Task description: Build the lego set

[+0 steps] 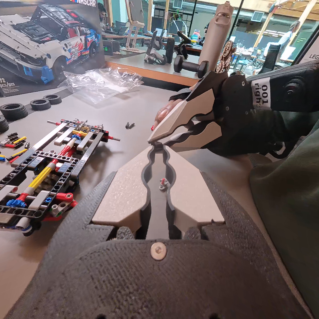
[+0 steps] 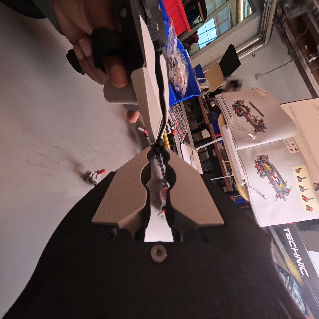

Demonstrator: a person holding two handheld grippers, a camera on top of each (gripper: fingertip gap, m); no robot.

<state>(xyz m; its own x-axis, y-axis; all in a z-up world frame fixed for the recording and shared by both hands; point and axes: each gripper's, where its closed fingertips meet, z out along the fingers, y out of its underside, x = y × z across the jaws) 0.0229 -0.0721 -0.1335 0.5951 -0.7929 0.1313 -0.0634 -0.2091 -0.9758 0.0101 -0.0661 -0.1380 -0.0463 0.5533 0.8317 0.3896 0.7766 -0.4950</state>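
The grey table runs bare ahead of my left gripper, ending at a far edge with a wood-trimmed desk behind it. Left of that gripper the table is crowded: the lego chassis lies flat, loose tyres and the set's box beyond it. Below my fingers sits a small grey-and-red piece. Both tools meet tip to tip: my left gripper is clenched on a small black piece, and the right gripper, coming in from the right, pinches the same piece. To the right gripper's right, an open instruction booklet stands propped.
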